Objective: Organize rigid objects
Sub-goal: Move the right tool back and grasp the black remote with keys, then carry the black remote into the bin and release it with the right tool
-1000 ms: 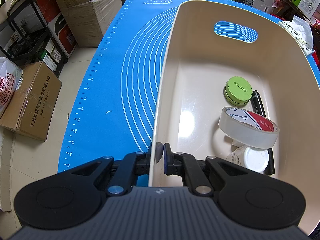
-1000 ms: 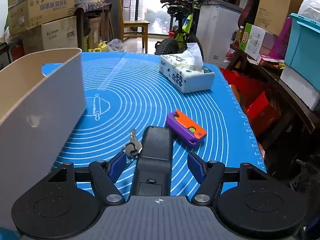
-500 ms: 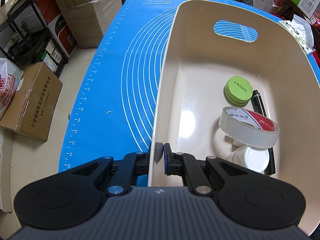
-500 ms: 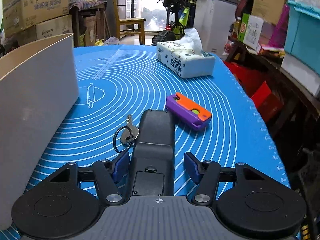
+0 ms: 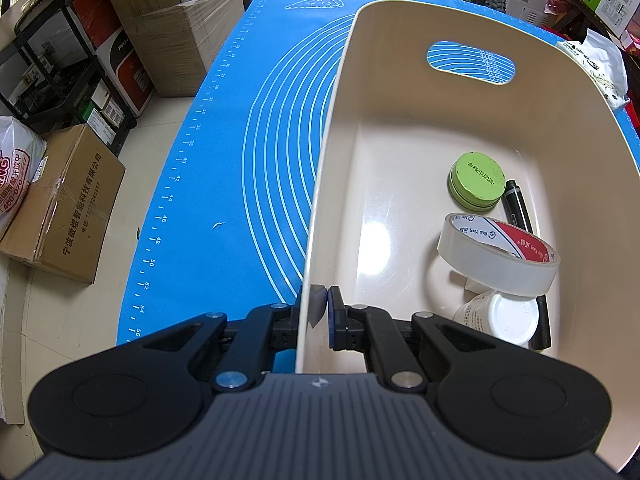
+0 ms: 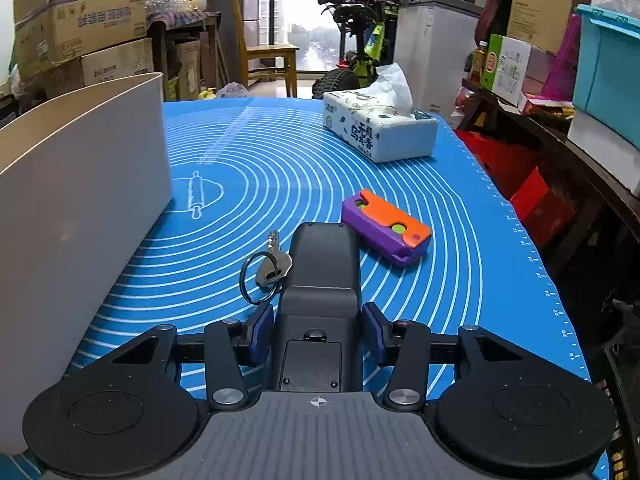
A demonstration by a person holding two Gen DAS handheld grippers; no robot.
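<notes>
My left gripper has its fingers pinching the near wall of the cream bin, one pad outside, one inside. In the bin's lower right lie a green round tin, a black marker, a roll of clear tape leaning over a white-capped jar. My right gripper straddles a black remote lying lengthwise at lower centre of the right view; its fingers are closing in on it, though I see slim gaps on both sides and no contact yet. Crowding the remote's left edge is a key on a ring, close to the left pad's path. Just beyond the remote, right of centre, sits a purple and orange toy case. A tissue box stands farther up the blue mat covering the bench. The bin's outer wall fills the left of that view. Cardboard boxes sit on the floor at left.
</notes>
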